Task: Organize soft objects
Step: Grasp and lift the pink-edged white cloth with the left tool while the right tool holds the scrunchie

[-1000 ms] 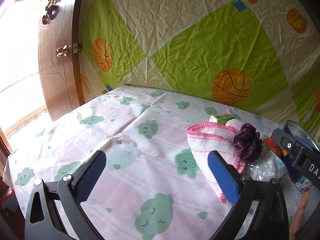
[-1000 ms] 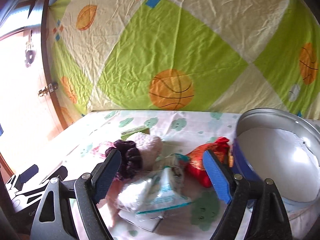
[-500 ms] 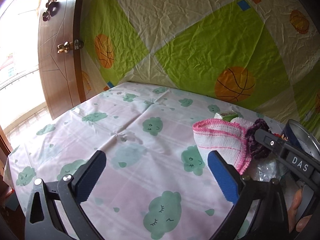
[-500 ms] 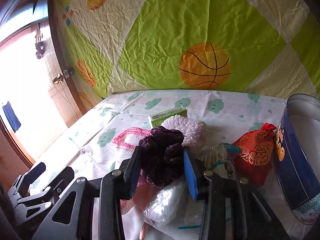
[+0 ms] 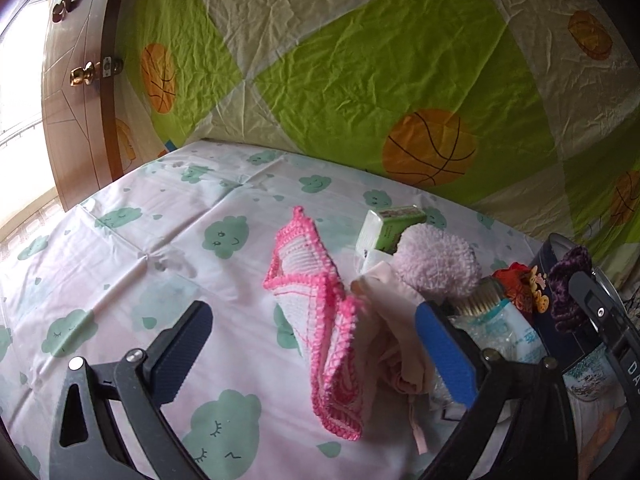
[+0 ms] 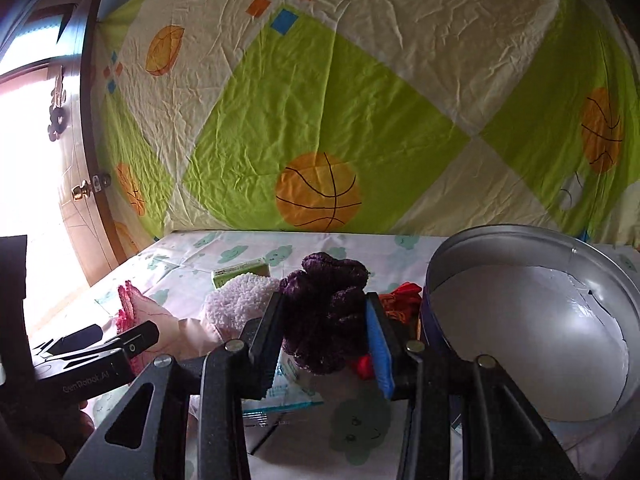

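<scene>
Now, from the left wrist, the left gripper [image 5: 312, 350] hangs with its jaws spread wide and nothing between them, low over the cloud-print sheet [image 5: 160, 248]. One pink-edged knitted cloth [image 5: 320, 312] lies folded on the sheet just ahead of it, touching a pale peach cloth [image 5: 396, 344] on its right. Beyond those sit one fluffy pale pink ball [image 5: 438, 264] and one green box [image 5: 390, 226], close together. A clear plastic packet [image 5: 504, 324] lies behind the gripper's blue pad. At the far right one red pouch [image 5: 516, 284] sits beside the dark blue wall of a round tin [image 5: 560, 340]. Above that wall a purple knitted scrunchie [image 5: 568, 288] shows, held up by the other tool.

From the right wrist, the right gripper [image 6: 324, 320] is clamped on the purple scrunchie, both pads pressing its sides, and holds it clear of the sheet, just left of the tin. The tin [image 6: 532, 240] stands open with a shiny metal rim; only a white lining shows inside, with no soft thing in it. The pink ball, green box, red pouch and packet lie behind and below the scrunchie. The left gripper's black frame sits at the lower left. One basketball-print sheet [image 6: 320, 120] hangs behind the bed.
</scene>
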{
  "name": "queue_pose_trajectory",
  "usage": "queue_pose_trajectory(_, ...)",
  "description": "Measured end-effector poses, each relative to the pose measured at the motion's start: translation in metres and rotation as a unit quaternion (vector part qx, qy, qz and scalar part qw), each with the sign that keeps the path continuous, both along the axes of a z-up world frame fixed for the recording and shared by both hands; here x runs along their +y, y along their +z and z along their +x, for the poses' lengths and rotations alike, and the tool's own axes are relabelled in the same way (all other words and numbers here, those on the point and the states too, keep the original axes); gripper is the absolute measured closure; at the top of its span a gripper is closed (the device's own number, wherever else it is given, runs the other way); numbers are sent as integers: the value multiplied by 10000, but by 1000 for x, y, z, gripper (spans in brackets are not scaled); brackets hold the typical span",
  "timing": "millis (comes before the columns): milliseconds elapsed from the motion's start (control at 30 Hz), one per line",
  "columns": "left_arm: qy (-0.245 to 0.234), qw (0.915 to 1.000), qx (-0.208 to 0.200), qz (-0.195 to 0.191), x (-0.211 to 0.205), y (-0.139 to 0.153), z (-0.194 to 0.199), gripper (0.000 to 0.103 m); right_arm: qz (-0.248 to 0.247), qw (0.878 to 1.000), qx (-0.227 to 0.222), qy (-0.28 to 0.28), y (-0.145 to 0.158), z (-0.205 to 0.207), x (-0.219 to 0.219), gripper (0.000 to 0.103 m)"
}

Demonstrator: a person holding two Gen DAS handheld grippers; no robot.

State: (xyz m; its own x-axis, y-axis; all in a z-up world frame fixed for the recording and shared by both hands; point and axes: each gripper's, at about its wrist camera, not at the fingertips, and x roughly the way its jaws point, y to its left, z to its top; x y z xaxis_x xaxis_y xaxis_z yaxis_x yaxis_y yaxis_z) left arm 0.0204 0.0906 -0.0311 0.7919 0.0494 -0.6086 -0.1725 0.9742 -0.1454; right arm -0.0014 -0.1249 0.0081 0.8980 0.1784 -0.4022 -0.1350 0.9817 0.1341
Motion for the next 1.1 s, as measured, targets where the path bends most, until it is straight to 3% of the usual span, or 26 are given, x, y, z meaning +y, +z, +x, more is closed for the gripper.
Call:
queue_pose_trajectory(67, 114, 9997, 190, -63, 7, -6, 5, 10, 108, 9999, 86, 27, -1, 1, -1, 61)
queue_pose_trajectory(133, 152, 9991, 248, -299, 16, -10, 7, 25, 134, 9999, 72, 66, 0, -2, -1, 61)
queue_pose_trajectory(200, 231, 9984, 346, -372, 20, -13, 10, 31, 28, 10000, -23, 75, 2, -6, 4, 61)
queue_pose_trajectory(333, -31, 9962, 612, -623, 16, -23, 23, 62, -126, 9998, -126, 130, 4, -13, 13, 61)
queue_pose_trajectory(367, -89, 9951, 688, -703, 15, -26, 26, 65, -125, 9997, -124, 148, 4, -13, 14, 61)
queue_pose_trajectory(433, -173, 9932, 734, -888, 15, -29, 29, 83, -138, 9997, -126, 152, 3, -14, 15, 61)
queue_pose_trajectory(500, -200, 9929, 601, -1005, 16, -27, 26, 89, -161, 9997, -152, 110, 3, -14, 14, 61)
queue_pose_trajectory(600, -52, 9932, 181, -1147, 25, -18, 12, 92, -115, 9998, -143, 68, 4, -12, 10, 61)
queue_pose_trajectory(800, 178, 9932, -529, -1025, 37, 12, -19, 92, 388, 9991, -159, 116, 8, -12, -6, 61)
queue_pose_trajectory(1100, 94, 9923, -1190, -336, 7, 56, -43, 92, 579, 9970, -461, 220, 19, -27, -25, 61)
